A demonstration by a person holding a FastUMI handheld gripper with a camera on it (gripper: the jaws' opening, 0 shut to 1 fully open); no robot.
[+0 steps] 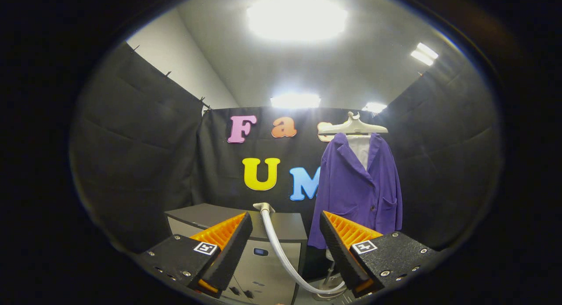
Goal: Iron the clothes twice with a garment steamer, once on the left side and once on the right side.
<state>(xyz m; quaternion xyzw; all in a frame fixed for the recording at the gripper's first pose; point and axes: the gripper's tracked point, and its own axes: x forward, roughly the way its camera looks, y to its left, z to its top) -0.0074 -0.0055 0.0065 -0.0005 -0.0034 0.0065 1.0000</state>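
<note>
The tongs (285,235) stand wide apart with nothing between their fingers. Beyond them sits a grey box-shaped garment steamer unit (268,248), and a pale ribbed hose (281,252) rises from the floor area between the fingers and curves up to a white nozzle (262,206) resting on top of the unit. To the right of the unit, a purple jacket (358,186) over a white shirt (361,149) hangs on a cream plastic hanger (353,127) against the black cloth wall, well beyond the right finger

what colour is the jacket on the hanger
Purple, clearest in the gripper view: the jacket hangs beyond the open gripper.
</note>
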